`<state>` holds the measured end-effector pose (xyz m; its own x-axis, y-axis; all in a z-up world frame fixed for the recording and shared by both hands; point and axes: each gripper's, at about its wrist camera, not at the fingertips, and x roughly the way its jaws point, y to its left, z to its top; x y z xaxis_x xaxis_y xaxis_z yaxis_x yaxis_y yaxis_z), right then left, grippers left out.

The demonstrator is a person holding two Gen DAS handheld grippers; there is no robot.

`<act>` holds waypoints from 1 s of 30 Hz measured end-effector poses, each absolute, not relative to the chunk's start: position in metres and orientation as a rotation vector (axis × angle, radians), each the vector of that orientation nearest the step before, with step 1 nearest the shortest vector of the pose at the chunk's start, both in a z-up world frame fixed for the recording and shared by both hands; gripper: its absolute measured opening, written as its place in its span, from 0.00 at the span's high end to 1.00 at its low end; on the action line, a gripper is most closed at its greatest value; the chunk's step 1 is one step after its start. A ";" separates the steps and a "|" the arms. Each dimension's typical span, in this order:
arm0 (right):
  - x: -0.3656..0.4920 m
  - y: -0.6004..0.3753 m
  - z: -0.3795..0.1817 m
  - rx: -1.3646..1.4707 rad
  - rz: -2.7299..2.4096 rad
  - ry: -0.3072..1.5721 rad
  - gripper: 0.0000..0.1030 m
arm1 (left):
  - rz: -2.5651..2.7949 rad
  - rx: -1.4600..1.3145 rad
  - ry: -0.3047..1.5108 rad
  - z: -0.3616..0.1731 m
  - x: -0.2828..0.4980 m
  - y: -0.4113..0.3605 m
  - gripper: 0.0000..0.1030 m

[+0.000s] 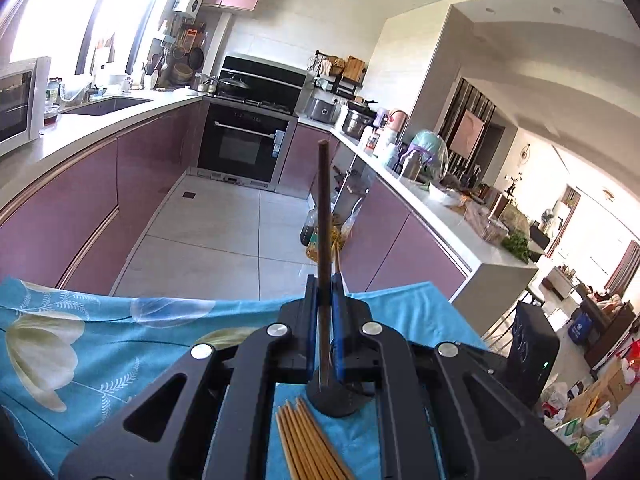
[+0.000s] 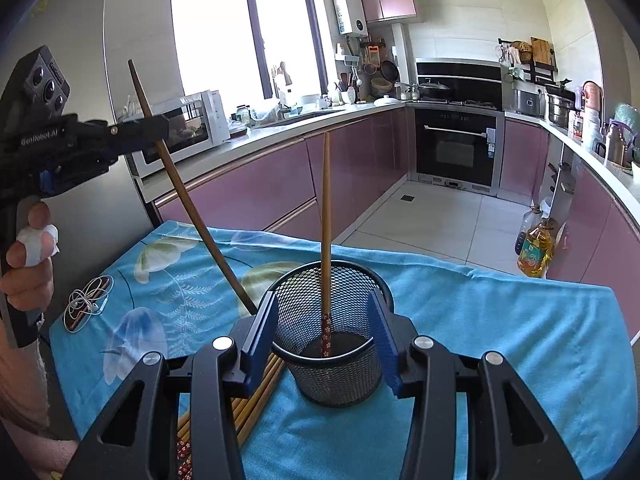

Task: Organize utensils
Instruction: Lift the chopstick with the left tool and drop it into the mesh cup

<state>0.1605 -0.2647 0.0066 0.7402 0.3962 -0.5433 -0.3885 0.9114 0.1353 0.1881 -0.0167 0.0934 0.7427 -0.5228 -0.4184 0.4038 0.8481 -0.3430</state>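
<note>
With the mesh holder (image 2: 332,336) steadied between the right gripper's (image 2: 326,344) wide jaws, the dark chopstick (image 2: 188,196) clamped in the left gripper's (image 2: 138,130) jaws should be tipped upright and lowered toward 3 o'clock, clear of the rim.

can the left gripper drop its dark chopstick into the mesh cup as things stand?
Probably yes. The left gripper holds the dark chopstick tilted beside the mesh cup, whose mouth is open, with one chopstick standing inside. The right gripper straddles the cup's sides, not its top.
</note>
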 end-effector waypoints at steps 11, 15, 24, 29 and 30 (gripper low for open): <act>0.161 -0.272 0.003 0.047 0.438 0.613 0.57 | -0.566 -0.212 0.478 0.135 0.184 -0.052 0.93; 0.161 -0.273 0.002 0.050 0.439 0.618 0.56 | -0.573 -0.147 0.568 0.117 0.196 -0.067 0.93; 0.161 -0.271 0.004 0.046 0.439 0.618 0.54 | -0.513 0.001 0.765 0.042 0.236 -0.103 0.87; 0.159 -0.272 0.004 0.047 0.437 0.617 0.53 | -0.490 -0.030 0.771 0.022 0.240 -0.097 0.77; 0.159 -0.272 0.003 0.047 0.436 0.618 0.53 | -0.479 -0.034 0.762 0.021 0.238 -0.093 0.71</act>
